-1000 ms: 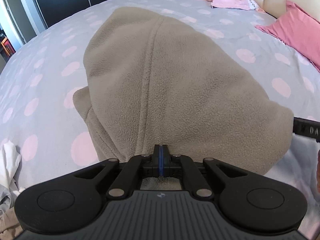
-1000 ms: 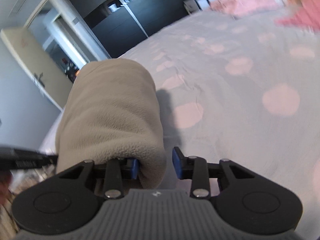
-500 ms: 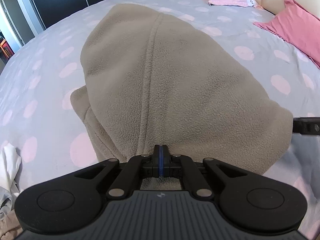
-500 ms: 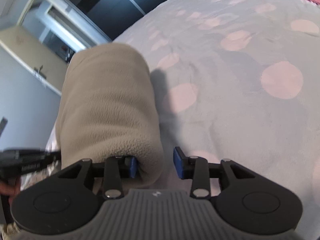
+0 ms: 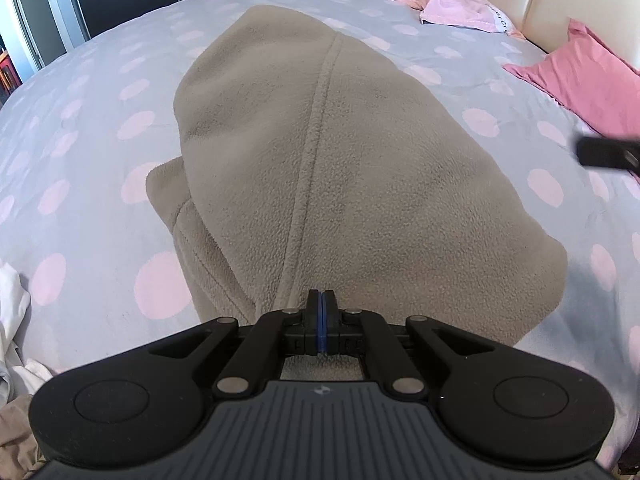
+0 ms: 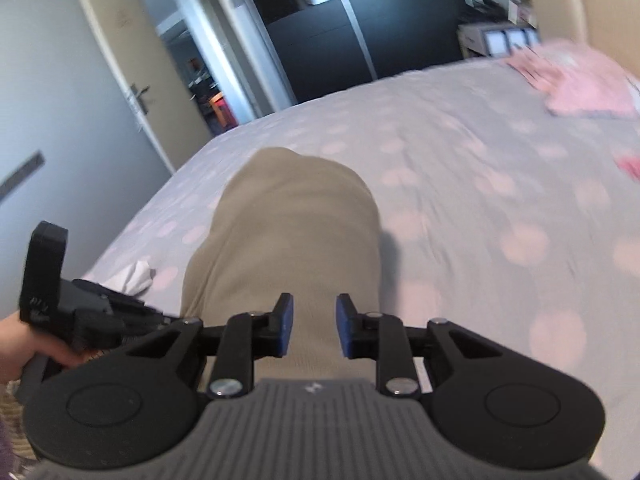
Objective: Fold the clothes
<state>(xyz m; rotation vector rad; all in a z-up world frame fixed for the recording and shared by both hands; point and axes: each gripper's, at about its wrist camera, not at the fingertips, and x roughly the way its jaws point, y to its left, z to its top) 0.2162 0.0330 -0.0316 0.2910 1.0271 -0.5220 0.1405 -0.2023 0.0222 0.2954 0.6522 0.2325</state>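
Left wrist | beige fleece garment (image 5: 340,168); folded, seamed, on spotted bedspread (image 5: 80,120)

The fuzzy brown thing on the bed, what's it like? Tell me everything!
The fleece garment is beige-brown, soft and fuzzy, with a raised seam running down its middle. It lies folded on the grey bedspread with pink dots, a lower layer poking out at one side. The left gripper is shut at its near edge, apparently pinching it.
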